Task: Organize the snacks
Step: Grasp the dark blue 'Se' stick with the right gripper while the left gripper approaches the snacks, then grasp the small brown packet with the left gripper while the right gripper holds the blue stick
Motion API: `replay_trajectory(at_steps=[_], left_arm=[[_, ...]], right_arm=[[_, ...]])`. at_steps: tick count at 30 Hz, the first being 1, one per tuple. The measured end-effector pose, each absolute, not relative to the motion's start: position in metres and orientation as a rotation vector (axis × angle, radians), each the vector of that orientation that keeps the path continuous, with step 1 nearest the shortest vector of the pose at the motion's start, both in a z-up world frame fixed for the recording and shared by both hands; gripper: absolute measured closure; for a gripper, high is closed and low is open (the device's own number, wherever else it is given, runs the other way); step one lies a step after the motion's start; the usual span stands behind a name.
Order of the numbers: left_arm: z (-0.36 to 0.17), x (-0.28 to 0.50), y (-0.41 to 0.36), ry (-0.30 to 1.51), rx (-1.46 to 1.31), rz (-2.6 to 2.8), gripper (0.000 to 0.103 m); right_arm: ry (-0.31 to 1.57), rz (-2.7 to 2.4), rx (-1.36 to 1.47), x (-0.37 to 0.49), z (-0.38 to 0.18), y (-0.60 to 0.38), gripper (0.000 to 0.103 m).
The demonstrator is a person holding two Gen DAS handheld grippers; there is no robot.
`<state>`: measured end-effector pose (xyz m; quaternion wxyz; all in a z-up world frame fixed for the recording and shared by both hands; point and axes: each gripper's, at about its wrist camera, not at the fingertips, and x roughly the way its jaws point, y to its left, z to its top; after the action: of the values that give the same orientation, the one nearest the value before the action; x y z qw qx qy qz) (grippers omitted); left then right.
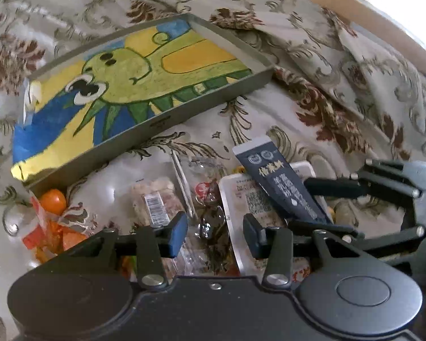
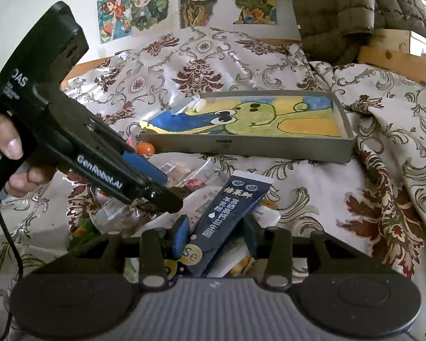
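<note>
- In the left wrist view, we see the left gripper (image 1: 215,234) low over a heap of snack packets on the flowered bedspread (image 1: 298,56). Its jaws stand half open around a clear crinkled wrapper with dark pieces (image 1: 211,221); we cannot tell if the pads press it.
- Here the shallow grey cardboard tray lined with a green cartoon drawing (image 1: 207,106) lies just beyond the heap and holds no snacks yet.
- The risk we judge here: the wrapper is thin and slippery, so it may slide out, or drag the white flat packet (image 1: 241,199) beside it.
- In the right wrist view, the right gripper (image 2: 217,234) has its 2 jaws narrowed around the long dark navy sachet with white print (image 2: 227,216), which lies tilted between them; a firm grip is not clear.
- There, a hand (image 2: 5,145) holds the left tool steeply downward, close by; we think the 2 tools may collide.
</note>
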<state>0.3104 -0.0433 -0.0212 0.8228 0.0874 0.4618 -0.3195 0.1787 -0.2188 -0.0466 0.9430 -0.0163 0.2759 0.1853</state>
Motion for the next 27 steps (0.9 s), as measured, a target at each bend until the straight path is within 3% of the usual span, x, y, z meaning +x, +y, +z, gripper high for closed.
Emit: replay_trajectory(at_steps=[7,17,19,21,22,25,27], left_arm=[[-0.023,0.322,-0.042,1.048,0.115,-0.695,0.052],[-0.022,0.311,-0.035,1.106,0.008,-0.681,0.028],[-0.022,0.312,-0.037,1.112,-0.011,-0.674,0.029],[-0.022,0.311,-0.035,1.112,-0.023,-0.669,0.033],[-0.021,0.312,-0.033,1.114,-0.032,-0.662,0.04],[-0.027,0.315,-0.024,1.172,-0.098,-0.645,0.072],[-0.034,0.314,-0.019,1.218,-0.164,-0.65,0.078]], right_arm=[[0.553,0.386,-0.028,0.18,-0.048,-0.218,0.058],[0.548,0.397,-0.014,0.179,-0.049,-0.221,0.059],[0.548,0.392,-0.014,0.179,-0.049,-0.221,0.059],[0.55,0.397,-0.003,0.179,-0.049,-0.223,0.059],[0.551,0.399,0.0,0.179,-0.049,-0.224,0.059],[0.55,0.4,-0.001,0.177,-0.048,-0.224,0.059],[0.555,0.398,0.002,0.177,-0.048,-0.225,0.059]])
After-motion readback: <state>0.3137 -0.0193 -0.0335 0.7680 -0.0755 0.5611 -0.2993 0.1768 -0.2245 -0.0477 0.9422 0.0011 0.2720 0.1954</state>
